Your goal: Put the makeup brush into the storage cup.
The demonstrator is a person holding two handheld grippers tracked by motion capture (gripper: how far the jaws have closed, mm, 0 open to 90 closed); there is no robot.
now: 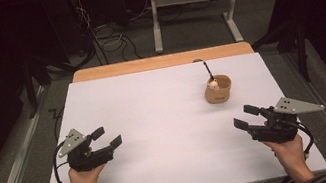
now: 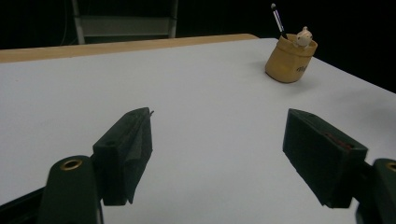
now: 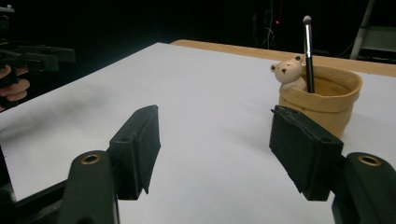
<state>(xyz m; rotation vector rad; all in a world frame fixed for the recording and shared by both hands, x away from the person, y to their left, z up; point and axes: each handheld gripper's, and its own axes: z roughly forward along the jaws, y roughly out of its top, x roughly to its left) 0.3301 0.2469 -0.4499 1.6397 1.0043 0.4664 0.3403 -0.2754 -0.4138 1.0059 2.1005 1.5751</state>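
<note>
Tan cup (image 1: 218, 90) stands far right on my white counter (image 1: 159, 138), nearer my right claw (image 1: 245, 117) than my left claw (image 1: 107, 137). Dark lettering on the cup's side, too small to read. A little bear figure (image 3: 288, 72) sits at its rim; a black brush (image 3: 308, 51) stands upright inside. Both claws hover low with jaws apart, nothing between them. Bare counter lies between claws and cup. Cables (image 1: 111, 42) and a grey frame (image 1: 192, 10) lie on the floor beyond.
</note>
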